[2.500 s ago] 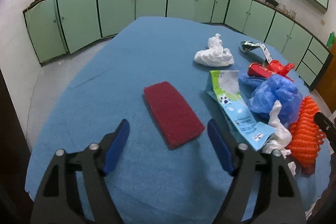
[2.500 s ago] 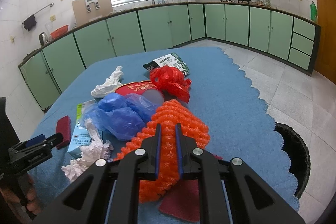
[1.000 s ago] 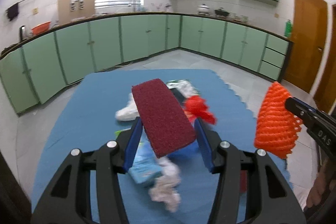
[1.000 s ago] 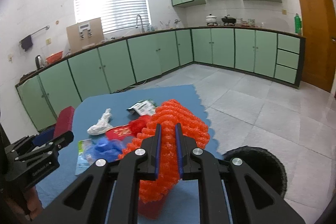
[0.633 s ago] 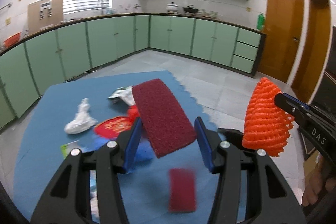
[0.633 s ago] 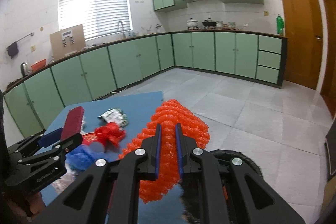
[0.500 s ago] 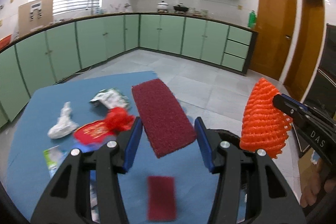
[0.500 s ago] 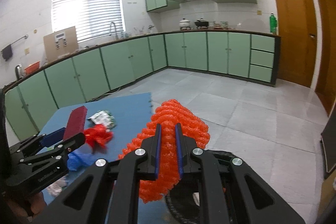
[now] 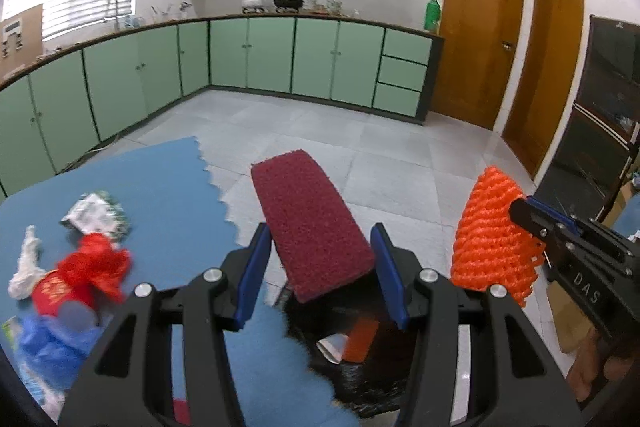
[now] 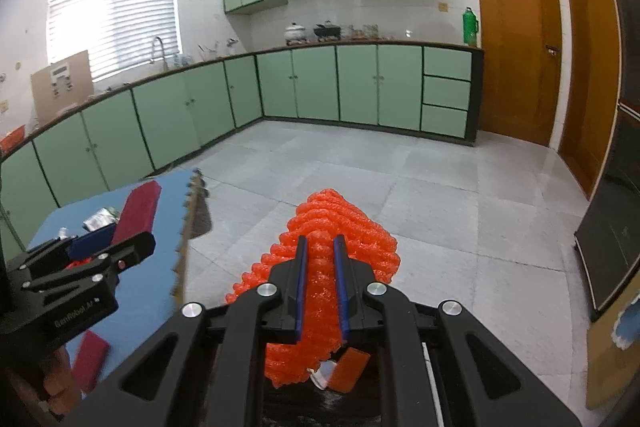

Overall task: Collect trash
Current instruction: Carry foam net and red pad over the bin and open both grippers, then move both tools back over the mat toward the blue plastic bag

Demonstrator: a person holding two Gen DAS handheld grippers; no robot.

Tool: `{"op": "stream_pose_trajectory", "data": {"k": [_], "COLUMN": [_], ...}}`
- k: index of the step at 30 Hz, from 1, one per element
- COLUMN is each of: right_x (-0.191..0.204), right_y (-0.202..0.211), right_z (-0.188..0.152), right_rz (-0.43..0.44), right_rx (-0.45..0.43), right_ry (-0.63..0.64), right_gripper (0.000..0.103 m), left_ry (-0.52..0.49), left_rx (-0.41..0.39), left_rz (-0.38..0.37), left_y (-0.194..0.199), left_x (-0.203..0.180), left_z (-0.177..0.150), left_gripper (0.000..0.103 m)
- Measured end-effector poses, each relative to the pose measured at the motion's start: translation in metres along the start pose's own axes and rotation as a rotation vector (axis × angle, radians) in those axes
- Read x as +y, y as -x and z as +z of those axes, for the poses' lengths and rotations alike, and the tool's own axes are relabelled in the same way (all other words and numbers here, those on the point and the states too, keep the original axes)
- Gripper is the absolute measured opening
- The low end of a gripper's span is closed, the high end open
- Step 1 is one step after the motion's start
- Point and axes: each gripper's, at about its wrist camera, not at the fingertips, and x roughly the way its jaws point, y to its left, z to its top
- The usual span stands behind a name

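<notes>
Where left-wrist sees: red wrapper [image 9: 76,277]

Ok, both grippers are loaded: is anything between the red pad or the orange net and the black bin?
Nothing visible blocks either. The red pad in the left gripper and the orange net in the right gripper both hang above the open bin beside the blue table.
</notes>
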Motion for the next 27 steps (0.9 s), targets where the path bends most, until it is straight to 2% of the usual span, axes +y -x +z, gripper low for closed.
{"op": "stream_pose_trajectory", "data": {"k": [9,16,18,19,20,23,25,26,27], "right_x": [-0.034,-0.05,-0.052,-0.055,-0.055,-0.061,-0.063,-0.063,-0.063], "right_y": [-0.052,-0.078,-0.085,-0.089,-0.092,-0.096,-0.093,-0.092,-0.088], "right_z": [-0.017,-0.03,-0.033,-0.033,-0.035,-0.039,-0.04,-0.039,-0.038], "right_rz": [-0.031,-0.009,-0.004,-0.003,-0.002,-0.007,-0.019,-0.026,-0.039], "right_rx": [0.078,0.124,0.139,0.147,0.156,0.164,0.16,0.153,0.142], "right_ry": [-0.03,-0.069,-0.072,-0.075,-0.077,-0.089,-0.107,-0.113,-0.118], "right_gripper": [0.012,0.014,0.022,0.034,0.039,0.045,0.058,0.066,0.08], "left_ry": [-0.024,-0.041,-0.04,-0.041,-0.041,-0.04,-0.027,-0.011,-0.003], "left_rx": [0.085,0.126,0.134,0.135,0.134,0.126,0.123,0.117,0.111], "left_rz": [-0.035,-0.046,-0.056,-0.062,-0.07,-0.073,-0.07,-0.065,-0.061], "left_y": [-0.062,-0.091,-0.095,-0.097,-0.099,-0.099,-0.097,-0.094,-0.091], "left_x": [-0.023,-0.032,-0.034,-0.034,-0.034,-0.034,-0.032,-0.027,-0.025], "left_z": [-0.005,-0.011,-0.011,-0.01,-0.009,-0.007,-0.006,-0.004,-0.002], "left_gripper": [0.05,0.05,0.055,0.06,0.068,0.069,0.071,0.072,0.074]}}
